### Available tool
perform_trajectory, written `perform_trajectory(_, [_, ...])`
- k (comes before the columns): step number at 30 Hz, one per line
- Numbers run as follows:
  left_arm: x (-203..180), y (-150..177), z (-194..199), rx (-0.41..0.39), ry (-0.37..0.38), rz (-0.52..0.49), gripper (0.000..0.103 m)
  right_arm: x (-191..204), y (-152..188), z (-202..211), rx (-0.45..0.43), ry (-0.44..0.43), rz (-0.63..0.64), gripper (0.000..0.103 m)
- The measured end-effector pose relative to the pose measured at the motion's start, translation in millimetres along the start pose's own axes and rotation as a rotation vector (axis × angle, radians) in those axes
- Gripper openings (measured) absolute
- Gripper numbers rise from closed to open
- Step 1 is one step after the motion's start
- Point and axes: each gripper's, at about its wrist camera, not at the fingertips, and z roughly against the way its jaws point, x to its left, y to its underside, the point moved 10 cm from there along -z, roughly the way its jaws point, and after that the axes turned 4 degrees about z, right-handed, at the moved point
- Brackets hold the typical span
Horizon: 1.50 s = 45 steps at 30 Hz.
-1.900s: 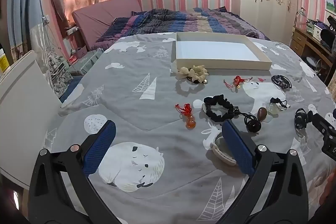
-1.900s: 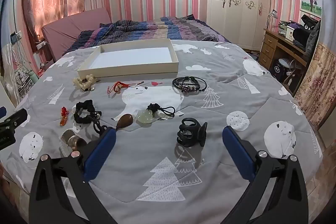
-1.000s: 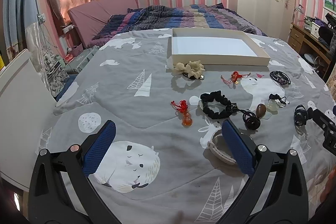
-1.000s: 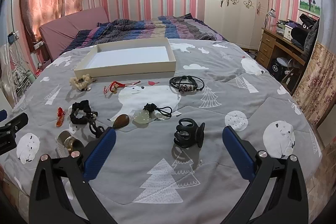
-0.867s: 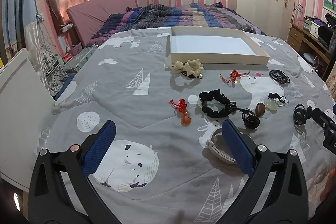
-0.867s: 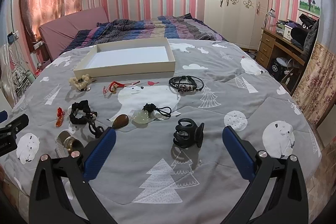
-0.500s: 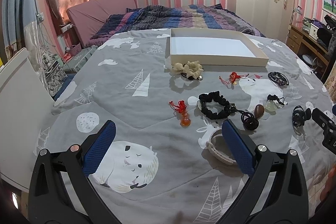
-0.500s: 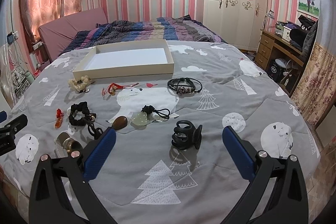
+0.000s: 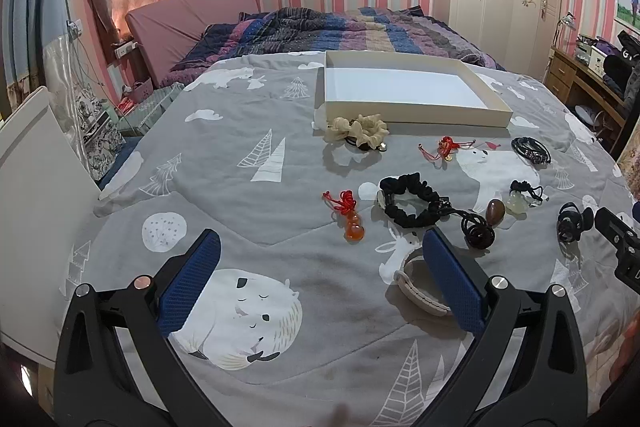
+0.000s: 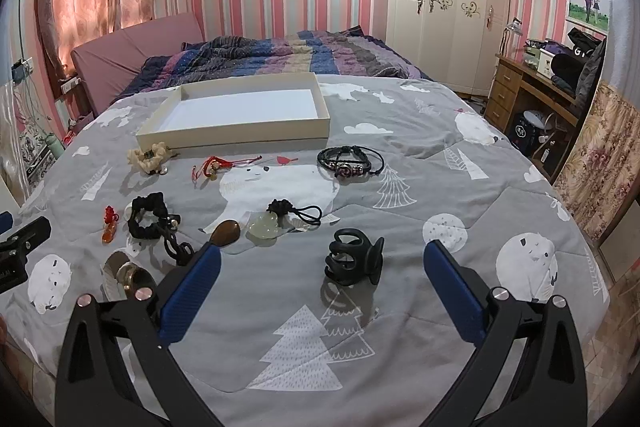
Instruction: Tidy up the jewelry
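A shallow cream box [image 9: 408,115] [image 10: 240,137] lies empty on the grey bedspread. In front of it lie a cream scrunchie [image 9: 358,129], a red charm [image 9: 446,145], a black cord bracelet [image 10: 350,161], a black scrunchie [image 9: 408,201], an orange gourd pendant [image 9: 352,225], a brown stone [image 10: 226,231], a pale jade pendant [image 10: 266,227], a white bangle [image 9: 420,291] and a black claw clip [image 10: 354,261]. My left gripper [image 9: 320,271] is open above the bedspread, its right finger over the bangle. My right gripper [image 10: 320,271] is open just short of the claw clip.
A striped quilt [image 10: 280,55] is piled behind the box. A white panel [image 9: 36,195] stands off the bed's left edge with bags [image 9: 92,119] beyond it. A wooden desk [image 10: 536,95] and wardrobe [image 10: 440,7] stand on the right.
Both grippers have drawn back and risen slightly, so the jewelry sits a little farther off. Nothing on the bed has moved, and both grippers stay open.
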Motion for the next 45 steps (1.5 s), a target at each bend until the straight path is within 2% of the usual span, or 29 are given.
perform_trajectory(16, [0,3,-2,0.01,0.004,-0.005,0.1,3,0,-1,-0.011,0.019,0.02,0.101])
perform_trajectory(24, [0,3,-3,0.014,0.011,-0.002,0.1,4,-2,3,-0.018,0.086,0.08,0.101])
perform_trajectory(32, [-2,2,-2,0.009,0.032,-0.006,0.1,5,0,-1,0.005,0.047,0.07,0.101])
perform_trajectory(45, [-7,2,-3,0.019,0.06,-0.015,0.1,-11,3,-7,0.05,0.059,0.023,0.101])
